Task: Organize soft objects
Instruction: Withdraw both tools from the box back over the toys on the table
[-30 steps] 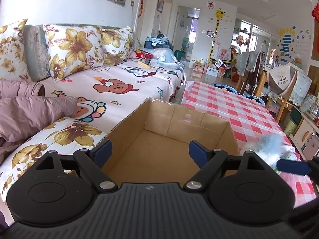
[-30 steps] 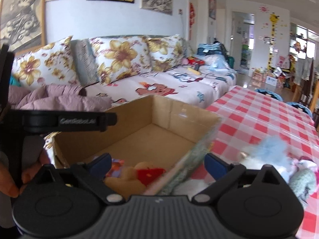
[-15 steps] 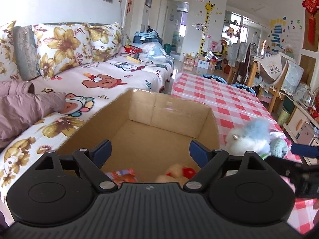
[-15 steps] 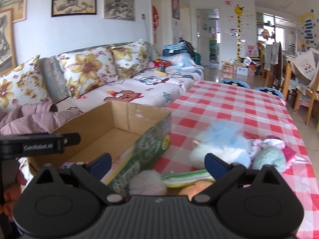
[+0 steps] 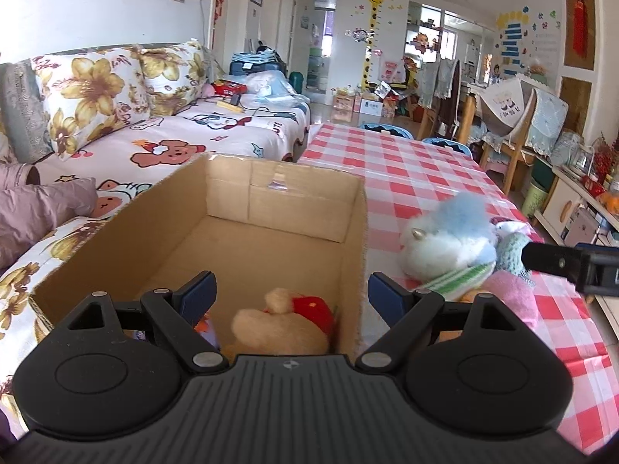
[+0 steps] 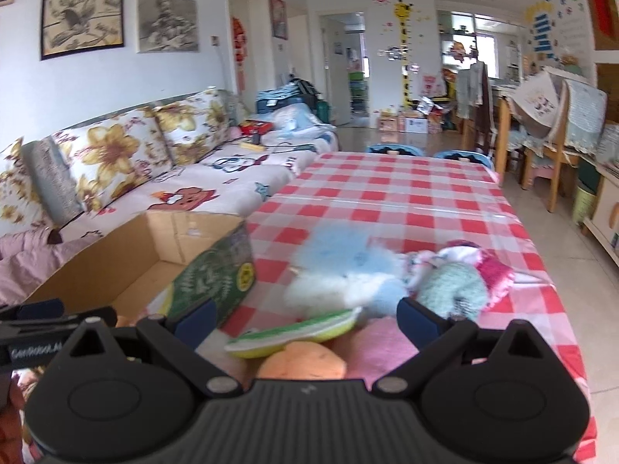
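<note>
An open cardboard box (image 5: 247,228) (image 6: 154,255) stands at the table's left edge. A tan plush bear with a red shirt (image 5: 286,324) lies at its near end. My left gripper (image 5: 290,297) is open above that end, holding nothing. On the checked cloth right of the box is a heap of soft toys: a white and blue fluffy toy (image 5: 448,239) (image 6: 348,278), a teal knitted toy (image 6: 452,290), a pink one (image 6: 495,270), a green-striped one (image 6: 298,332), an orange one (image 6: 301,359). My right gripper (image 6: 305,315) is open over the heap's near side, its fingers apart and empty.
The red and white checked table (image 6: 387,197) stretches away ahead. A sofa (image 5: 162,143) with floral cushions and a pink jacket (image 5: 35,212) runs along the left. Wooden chairs (image 6: 541,147) and cupboards line the right wall. Blue stools (image 6: 394,149) stand at the far end.
Both grippers have drawn back and swung right. The bear in the box has come into the left view. The right view has shifted from the box to the toy heap.
</note>
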The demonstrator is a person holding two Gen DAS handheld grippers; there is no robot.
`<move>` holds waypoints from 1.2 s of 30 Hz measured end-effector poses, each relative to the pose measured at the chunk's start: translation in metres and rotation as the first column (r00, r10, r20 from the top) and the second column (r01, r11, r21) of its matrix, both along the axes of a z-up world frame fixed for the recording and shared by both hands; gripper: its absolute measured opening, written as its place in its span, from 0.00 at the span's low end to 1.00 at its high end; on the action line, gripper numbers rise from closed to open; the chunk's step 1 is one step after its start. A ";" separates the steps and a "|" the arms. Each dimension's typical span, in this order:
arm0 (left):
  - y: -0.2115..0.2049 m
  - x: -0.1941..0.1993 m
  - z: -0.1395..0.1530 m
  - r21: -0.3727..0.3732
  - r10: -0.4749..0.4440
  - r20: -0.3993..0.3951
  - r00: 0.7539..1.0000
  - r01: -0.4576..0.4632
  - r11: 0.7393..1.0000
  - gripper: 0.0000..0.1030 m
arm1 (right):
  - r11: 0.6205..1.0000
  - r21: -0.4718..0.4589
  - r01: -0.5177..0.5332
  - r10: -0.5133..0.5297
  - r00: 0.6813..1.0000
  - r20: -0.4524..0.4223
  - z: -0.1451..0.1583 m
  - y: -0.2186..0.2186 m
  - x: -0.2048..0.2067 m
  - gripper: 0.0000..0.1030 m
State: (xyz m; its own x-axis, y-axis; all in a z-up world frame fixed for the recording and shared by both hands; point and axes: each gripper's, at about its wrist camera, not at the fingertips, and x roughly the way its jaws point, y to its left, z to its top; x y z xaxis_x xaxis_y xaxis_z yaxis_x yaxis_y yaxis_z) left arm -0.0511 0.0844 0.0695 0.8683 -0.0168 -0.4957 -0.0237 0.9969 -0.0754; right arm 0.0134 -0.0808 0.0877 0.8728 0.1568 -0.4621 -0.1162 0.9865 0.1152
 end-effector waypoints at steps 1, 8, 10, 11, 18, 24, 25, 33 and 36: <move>0.000 0.000 0.000 0.004 -0.007 0.000 1.000 0.007 1.000 1.00 | 1.000 0.004 0.009 -0.009 1.000 0.000 -0.001 -0.004 -0.001 0.96; 0.001 0.006 -0.001 0.022 -0.037 -0.006 0.999 0.037 0.999 1.00 | 0.998 0.017 0.058 -0.058 0.998 -0.010 -0.005 -0.024 -0.003 0.96; 0.001 0.006 -0.002 0.030 -0.047 -0.007 0.999 0.047 0.998 1.00 | 0.997 0.018 0.071 -0.070 0.997 -0.013 -0.007 -0.030 -0.003 0.96; 0.000 0.006 -0.003 0.034 -0.052 -0.006 0.999 0.052 0.998 1.00 | 0.997 0.020 0.077 -0.076 0.997 -0.015 -0.008 -0.034 -0.004 0.96; -0.003 0.009 -0.007 0.058 -0.087 -0.014 0.996 0.088 0.994 1.00 | 0.992 0.045 0.115 -0.115 0.993 -0.018 -0.010 -0.054 -0.008 0.96; -0.006 0.012 -0.011 0.083 -0.120 -0.024 0.993 0.121 0.989 1.00 | 0.985 0.065 0.157 -0.156 0.988 -0.018 -0.011 -0.074 -0.011 0.96; -0.007 0.013 -0.012 0.085 -0.126 -0.026 0.992 0.128 0.988 1.00 | 0.984 0.069 0.166 -0.165 0.986 -0.019 -0.011 -0.078 -0.011 0.96; -0.005 0.017 -0.013 0.133 -0.095 -0.005 0.995 0.095 0.986 1.00 | 0.967 0.108 0.230 -0.228 0.973 -0.033 -0.015 -0.103 -0.012 0.96; -0.007 0.018 -0.012 0.159 -0.096 0.021 0.995 0.091 0.983 1.00 | 0.963 0.115 0.244 -0.241 0.970 -0.045 -0.018 -0.108 -0.012 0.96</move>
